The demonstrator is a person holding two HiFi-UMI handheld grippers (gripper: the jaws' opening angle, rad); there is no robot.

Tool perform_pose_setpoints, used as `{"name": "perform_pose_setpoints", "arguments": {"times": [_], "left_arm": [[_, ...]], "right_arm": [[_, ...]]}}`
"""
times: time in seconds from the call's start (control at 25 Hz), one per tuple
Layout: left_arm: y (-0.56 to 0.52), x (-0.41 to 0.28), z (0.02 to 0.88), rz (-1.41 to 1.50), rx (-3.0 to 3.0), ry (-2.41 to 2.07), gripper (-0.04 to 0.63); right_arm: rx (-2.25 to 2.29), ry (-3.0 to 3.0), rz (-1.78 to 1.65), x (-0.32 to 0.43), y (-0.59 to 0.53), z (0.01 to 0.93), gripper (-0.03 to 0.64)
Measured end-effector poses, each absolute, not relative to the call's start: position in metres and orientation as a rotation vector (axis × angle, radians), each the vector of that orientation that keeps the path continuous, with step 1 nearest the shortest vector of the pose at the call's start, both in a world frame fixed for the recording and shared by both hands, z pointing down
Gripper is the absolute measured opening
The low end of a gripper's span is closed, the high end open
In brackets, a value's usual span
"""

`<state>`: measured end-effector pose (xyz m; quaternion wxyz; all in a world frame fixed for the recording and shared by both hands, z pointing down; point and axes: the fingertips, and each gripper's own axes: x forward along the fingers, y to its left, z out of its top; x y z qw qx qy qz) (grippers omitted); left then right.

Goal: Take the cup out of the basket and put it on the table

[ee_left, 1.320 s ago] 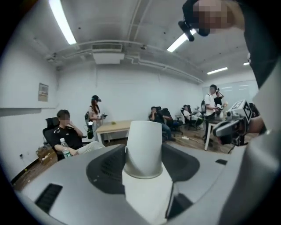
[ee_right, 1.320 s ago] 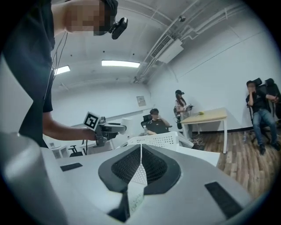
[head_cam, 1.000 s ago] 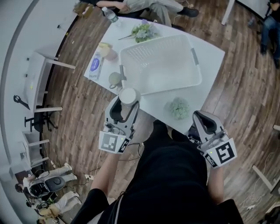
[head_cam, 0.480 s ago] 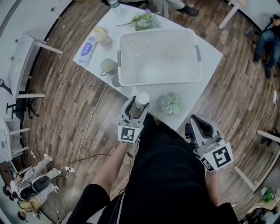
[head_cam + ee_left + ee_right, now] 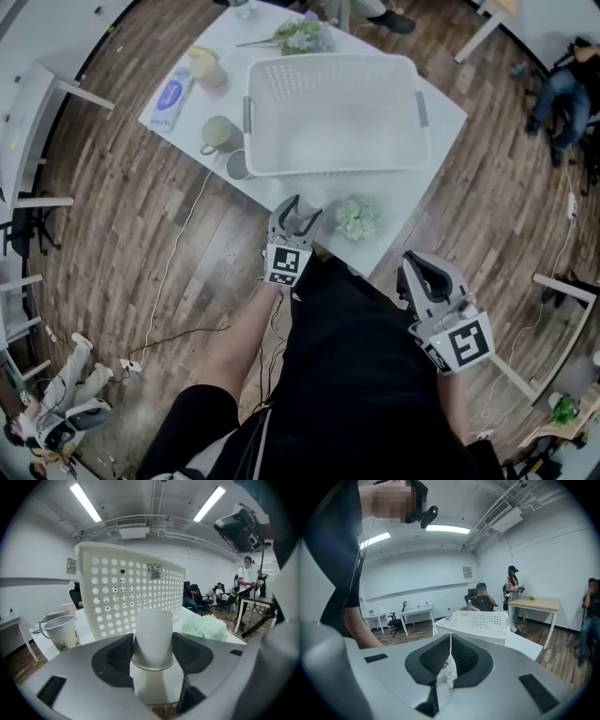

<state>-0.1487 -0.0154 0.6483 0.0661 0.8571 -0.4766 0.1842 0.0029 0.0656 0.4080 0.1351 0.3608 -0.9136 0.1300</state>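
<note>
The left tool (image 5: pixel 152 644) is closed on the cup (image 5: pixel 153 637). Its jaws stand fairly wide and press on the cup's two sides. The cup is out of the basket (image 5: pixel 122 588) and stands upright between the jaws, apparently mouth down. It is low over the near left part of the surface (image 5: pixel 398 197). No view confirms whether its lower rim touches the surface.

The right tool (image 5: pixel 449 667) has its jaws together with nothing between them. It hangs near the person's body, well apart from the cup.

Hazards from this position:

- **Early release.** If the jaws open while the rim is clear of the surface, the cup drops, and it may bounce or tip.
- **Edge fall.** In the head view the cup (image 5: pixel 311 198) is near the near left edge of the surface. Placed any nearer, it may overhang and fall to the floor.
- **Contact on the right.** The green clump (image 5: pixel 204 626) lies just beside the cup on the right. A jaw opening toward it may push it, or be deflected and knock the cup.
- **Contact on the far side.** The basket wall stands close beyond the cup, so forward travel would drive the cup against it.
- **Drag on withdrawal.** If one jaw clings, pulling back tips the cup toward the edge.

The mug (image 5: pixel 61 632) on the far left is clear of the work.
</note>
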Motion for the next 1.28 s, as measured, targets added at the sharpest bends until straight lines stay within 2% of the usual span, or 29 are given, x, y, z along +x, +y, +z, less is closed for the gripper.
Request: {"name": "perform_pose_setpoints", "arguments": {"times": [0.36, 0.52, 0.76, 0.96, 1.04, 1.12, 1.16, 1.28], "left_arm": [[-0.014, -0.15, 0.683, 0.714, 2.513, -1.399, 0.265], [-0.017, -0.154, 0.684, 0.693, 2.489, -1.393, 0.343], [0.0, -0.164, 0.658, 0.619, 2.458, -1.431, 0.344], [0.02, -0.163, 0.595, 0.482, 2.485, -1.468, 0.339], [0.026, -0.157, 0.561, 0.422, 2.524, -1.457, 0.274], [0.028, -0.147, 0.522, 0.341, 2.563, -1.424, 0.113], [0.029, -0.141, 0.501, 0.292, 2.583, -1.405, 0.053], [0.026, -0.116, 0.445, 0.152, 2.652, -1.33, 0.02]], "right_arm": [[1.089, -2.623, 0.386, 0.008, 0.07, 0.41, 0.026], [1.108, -2.625, 0.386, 0.01, 0.067, 0.409, 0.026], [1.164, -2.655, 0.373, 0.016, 0.056, 0.404, 0.025], [1.197, -2.695, 0.367, 0.022, 0.046, 0.4, 0.025], [1.213, -2.706, 0.359, 0.026, 0.042, 0.397, 0.025], [1.239, -2.721, 0.354, 0.033, 0.038, 0.393, 0.025], [1.253, -2.731, 0.353, 0.038, 0.036, 0.39, 0.025], [1.293, -2.759, 0.333, 0.055, 0.032, 0.38, 0.025]]}}
